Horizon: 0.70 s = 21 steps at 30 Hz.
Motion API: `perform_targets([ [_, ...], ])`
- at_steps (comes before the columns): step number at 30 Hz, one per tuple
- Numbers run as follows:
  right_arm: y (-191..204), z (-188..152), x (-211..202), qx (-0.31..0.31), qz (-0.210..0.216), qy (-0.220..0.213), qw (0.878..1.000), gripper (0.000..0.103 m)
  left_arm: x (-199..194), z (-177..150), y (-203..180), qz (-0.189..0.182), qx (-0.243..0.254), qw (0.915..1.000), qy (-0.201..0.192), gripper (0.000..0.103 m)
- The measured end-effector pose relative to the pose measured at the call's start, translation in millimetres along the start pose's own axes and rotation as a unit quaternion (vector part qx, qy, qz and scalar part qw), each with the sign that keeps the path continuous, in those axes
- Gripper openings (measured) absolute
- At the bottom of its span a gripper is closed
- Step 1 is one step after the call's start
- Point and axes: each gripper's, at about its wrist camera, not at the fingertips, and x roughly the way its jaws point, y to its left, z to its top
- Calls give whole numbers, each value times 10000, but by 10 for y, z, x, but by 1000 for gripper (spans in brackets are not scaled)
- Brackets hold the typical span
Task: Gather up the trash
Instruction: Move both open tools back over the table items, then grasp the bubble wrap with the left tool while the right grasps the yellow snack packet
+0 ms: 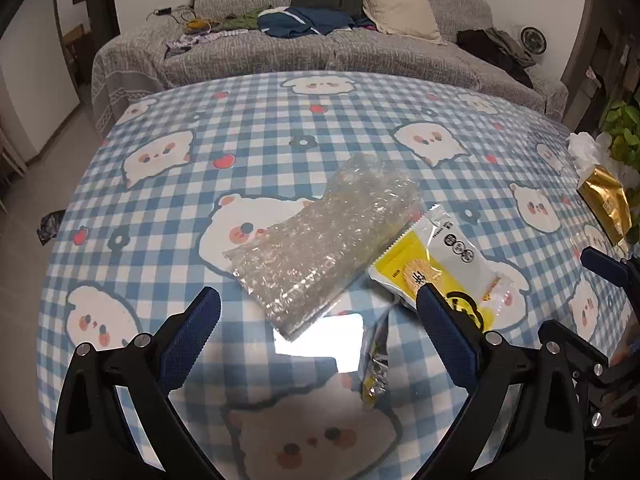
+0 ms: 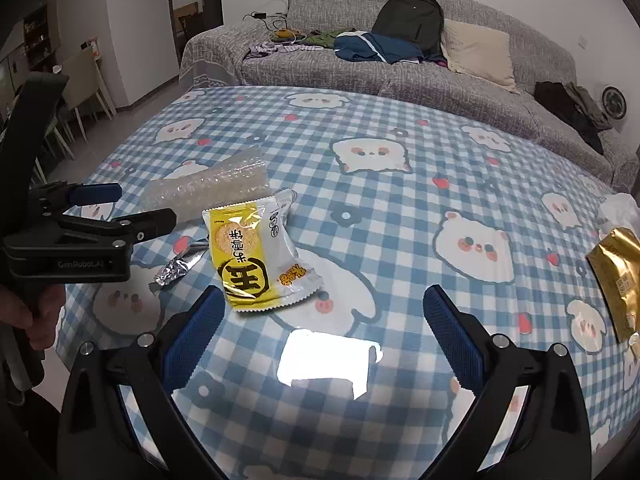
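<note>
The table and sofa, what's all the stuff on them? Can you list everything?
Clear bubble-wrap bag: one, see-through, table middle.
Yellow-and-white snack packet: one, beside the bubble wrap.
Crumpled silver foil wrapper: one, silver, left of the packet.
Gold tissue pack: one, gold, table's right edge.
Blue checked tablecloth: one, blue-white with bears.
Grey sofa: one, behind the table.
Black backpack: one, on the sofa.
Beige cushion: one, beside the backpack.
Left gripper: blue fingers, open.
Right gripper: blue fingers, open.
</note>
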Motion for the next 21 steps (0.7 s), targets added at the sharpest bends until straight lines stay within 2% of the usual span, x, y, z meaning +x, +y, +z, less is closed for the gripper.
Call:
perform_targets([
  [5, 44, 103, 255, -66, 73, 123, 9999, 96, 229, 112, -5, -23, 244, 9996, 142, 86],
  [10, 33, 146, 410, -88, 150, 224, 9996, 96, 442, 171, -67, -109, 521, 9980, 342, 69],
  [14, 72, 169, 482, -183, 224, 263, 9992, 96, 503, 203, -103, -220, 590, 9975, 325, 58],
  [19, 107, 199, 518, -204, 291, 251, 9991, 96, 482, 247, -88, -398, 395, 9981, 269, 37],
  [21, 104, 211, 533, -166, 318, 263, 9990, 96, 469, 248, -78, -421, 326, 9983, 256, 33],
])
